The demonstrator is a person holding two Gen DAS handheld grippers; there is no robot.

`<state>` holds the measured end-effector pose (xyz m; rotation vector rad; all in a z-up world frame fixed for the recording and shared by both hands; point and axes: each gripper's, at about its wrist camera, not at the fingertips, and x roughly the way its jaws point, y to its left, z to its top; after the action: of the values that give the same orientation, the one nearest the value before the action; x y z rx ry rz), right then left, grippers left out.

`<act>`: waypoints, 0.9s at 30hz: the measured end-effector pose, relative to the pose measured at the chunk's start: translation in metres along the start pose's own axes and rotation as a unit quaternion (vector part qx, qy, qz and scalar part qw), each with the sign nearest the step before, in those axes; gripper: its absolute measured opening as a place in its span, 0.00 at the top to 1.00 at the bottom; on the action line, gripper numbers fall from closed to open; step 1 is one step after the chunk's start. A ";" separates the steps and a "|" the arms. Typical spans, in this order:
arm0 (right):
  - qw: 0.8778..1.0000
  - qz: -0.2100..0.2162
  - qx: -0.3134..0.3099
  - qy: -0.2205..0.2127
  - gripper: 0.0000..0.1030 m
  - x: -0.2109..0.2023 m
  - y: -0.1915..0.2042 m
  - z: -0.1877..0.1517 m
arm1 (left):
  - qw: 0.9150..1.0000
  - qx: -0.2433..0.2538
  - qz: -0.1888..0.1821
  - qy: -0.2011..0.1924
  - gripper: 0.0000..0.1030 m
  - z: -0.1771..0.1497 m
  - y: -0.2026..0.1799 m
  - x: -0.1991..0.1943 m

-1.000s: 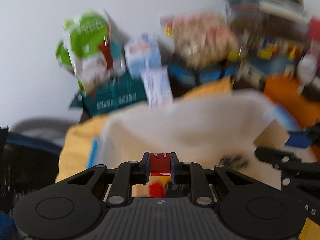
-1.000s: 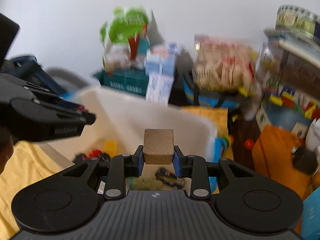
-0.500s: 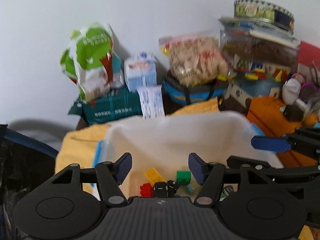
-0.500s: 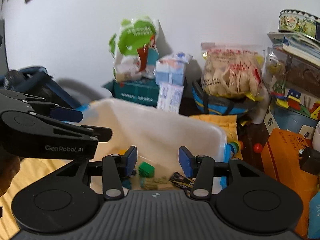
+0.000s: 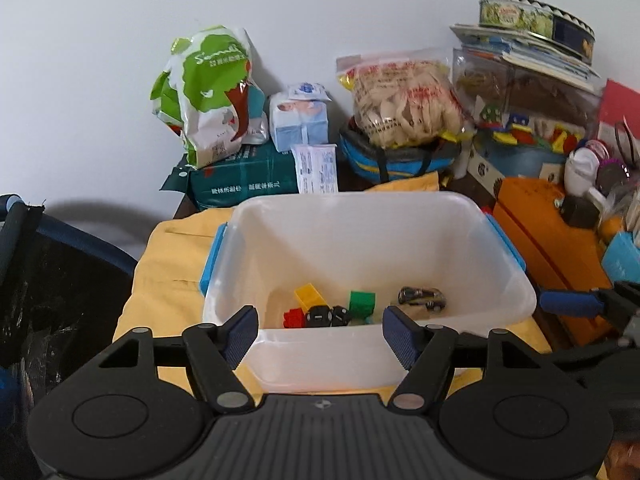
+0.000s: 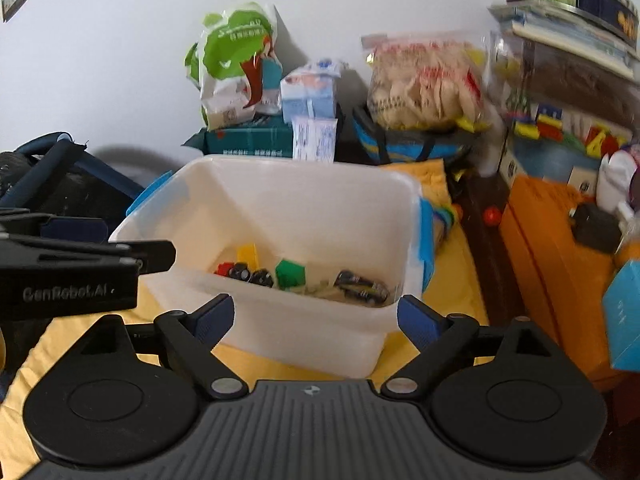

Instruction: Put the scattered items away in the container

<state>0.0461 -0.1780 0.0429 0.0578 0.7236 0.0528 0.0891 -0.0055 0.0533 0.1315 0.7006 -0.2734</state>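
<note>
A translucent white container with blue side clips stands on a yellow cloth. Inside lie a yellow brick, a green brick, a red brick, a black wheeled toy and a small toy car. My left gripper hovers before the near wall, its jaws opening wide with nothing between the pads. My right gripper hangs over the container's near right corner, jaws also opening and empty. The toy car and green brick show below it.
Behind the container stand a green-and-white bag, a tissue pack and a snack bag. An orange box and a stack of toy boxes fill the right. A dark bag sits at the left.
The left gripper let go of a red brick and the right a wooden block. Both jaws spread wide, and both grippers drew back and up from the container.
</note>
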 end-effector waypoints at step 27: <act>0.992 -0.057 -0.069 0.085 0.04 0.035 0.006 0.045 | 0.998 0.018 0.032 0.050 0.26 0.039 0.007 0.033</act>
<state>0.1022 -0.1711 0.0537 -0.1218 0.8906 -0.0011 0.1394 -0.0141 0.0616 0.2032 0.7904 -0.2204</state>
